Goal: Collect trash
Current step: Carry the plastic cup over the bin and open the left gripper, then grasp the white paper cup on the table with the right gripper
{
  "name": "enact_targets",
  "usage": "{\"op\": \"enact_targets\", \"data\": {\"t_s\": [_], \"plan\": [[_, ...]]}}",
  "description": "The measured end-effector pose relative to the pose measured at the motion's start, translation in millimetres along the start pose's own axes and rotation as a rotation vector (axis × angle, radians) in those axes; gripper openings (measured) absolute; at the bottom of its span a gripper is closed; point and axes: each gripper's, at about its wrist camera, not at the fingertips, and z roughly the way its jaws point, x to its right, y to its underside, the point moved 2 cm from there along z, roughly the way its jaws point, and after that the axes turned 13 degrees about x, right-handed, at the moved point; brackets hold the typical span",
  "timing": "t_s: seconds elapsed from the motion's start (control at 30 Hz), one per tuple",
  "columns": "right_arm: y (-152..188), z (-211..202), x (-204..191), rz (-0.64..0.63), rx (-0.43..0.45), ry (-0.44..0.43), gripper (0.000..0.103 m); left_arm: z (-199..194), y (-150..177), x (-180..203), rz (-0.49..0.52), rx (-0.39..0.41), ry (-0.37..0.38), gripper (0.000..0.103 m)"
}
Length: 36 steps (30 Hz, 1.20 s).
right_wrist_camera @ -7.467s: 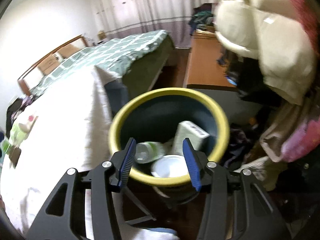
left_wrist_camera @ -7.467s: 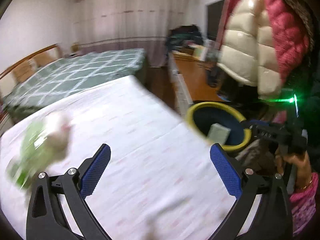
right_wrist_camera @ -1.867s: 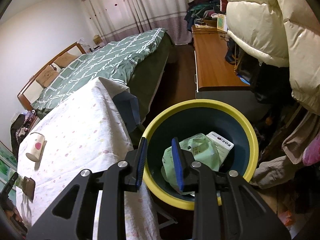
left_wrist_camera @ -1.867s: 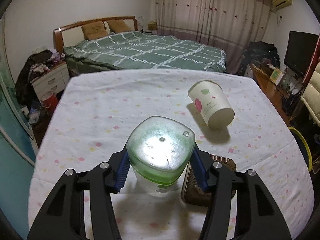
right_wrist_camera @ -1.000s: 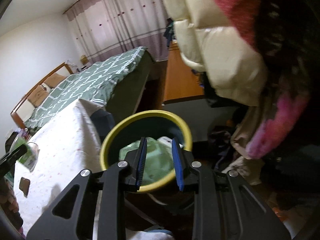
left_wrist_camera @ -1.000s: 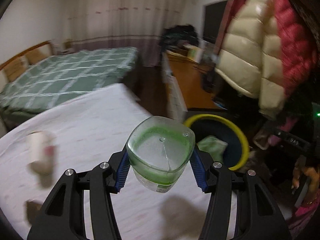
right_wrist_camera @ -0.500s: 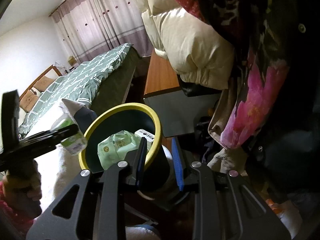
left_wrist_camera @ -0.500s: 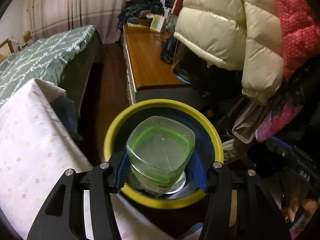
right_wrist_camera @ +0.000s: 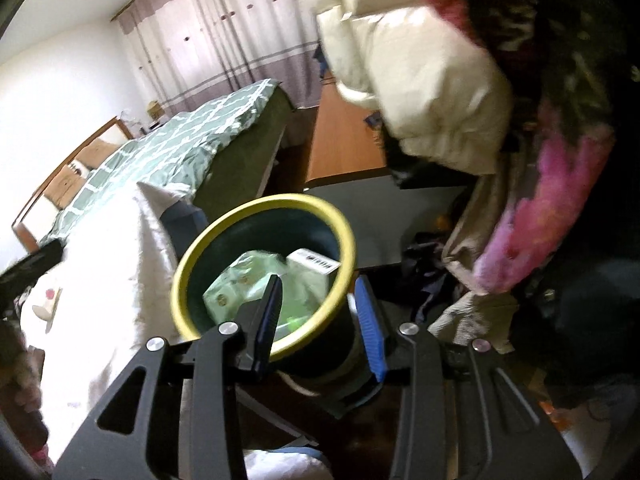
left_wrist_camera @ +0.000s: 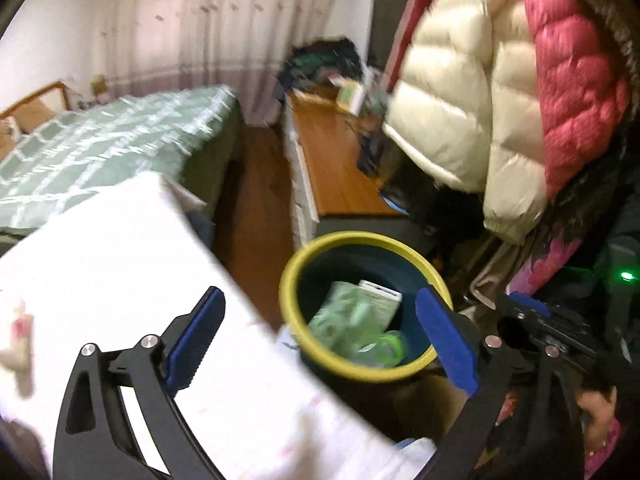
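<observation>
A dark bin with a yellow rim [left_wrist_camera: 360, 236] stands on the floor beside the table. In it lie a green bag [left_wrist_camera: 340, 320], a white box [left_wrist_camera: 380, 292] and a clear jar with a green lid [left_wrist_camera: 382, 348]. My left gripper [left_wrist_camera: 322, 340] hovers near the table's corner, its jaws opening wide with nothing between them. My right gripper [right_wrist_camera: 320, 324] straddles the bin's rim [right_wrist_camera: 256, 208], one pad inside the bin and one outside. Its jaws are opening and do not seem to press the wall. A paper cup [right_wrist_camera: 46, 304] lies on the table.
The table with a white spotted cloth [left_wrist_camera: 120, 260] fills the left. Padded jackets [left_wrist_camera: 460, 100] hang over the bin at the right. Behind are a wooden cabinet [left_wrist_camera: 332, 160] and a bed with a green cover [left_wrist_camera: 100, 140]. Clothes lie heaped on the floor [right_wrist_camera: 460, 312].
My left gripper let go of the jar, which now lies in the bin, and drew back toward the table. My right gripper's jaws have widened slightly around the bin's rim.
</observation>
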Motion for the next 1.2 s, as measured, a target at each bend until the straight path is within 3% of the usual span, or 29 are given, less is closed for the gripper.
{"op": "enact_targets", "data": {"t_s": [0.17,0.33,0.47,0.63,0.8,0.97,1.2], "plan": [[3.9,3.2,-30.8,-0.035,-0.017,-0.059,0.036,-82.1,10.3,-47.4,-0.042,0.083,-0.123,0.098],[8.1,5.4,-90.0,-0.108,-0.033,-0.153,0.037,-162.3,36.5,-101.1,-0.084,0.128,-0.316,0.098],[10.7,6.9,-156.8,-0.173,-0.041,-0.25,0.039,-223.7,63.2,-145.4,-0.145,0.146,-0.469,0.098],[23.0,10.0,-243.0,-0.234,-0.081,-0.392,0.04,-276.6,93.0,-184.4,-0.188,0.142,-0.577,0.098],[39.7,11.4,-339.6,-0.286,-0.135,-0.533,0.042,-303.2,115.1,-210.0,-0.225,0.142,-0.619,0.098],[57.0,9.6,-415.4,-0.332,-0.156,-0.619,0.058,-310.3,127.6,-223.0,-0.252,0.141,-0.606,0.098],[85.4,40.8,-488.3,-0.387,-0.191,-0.573,0.072,-303.8,134.6,-222.8,-0.26,0.136,-0.582,0.098]]}}
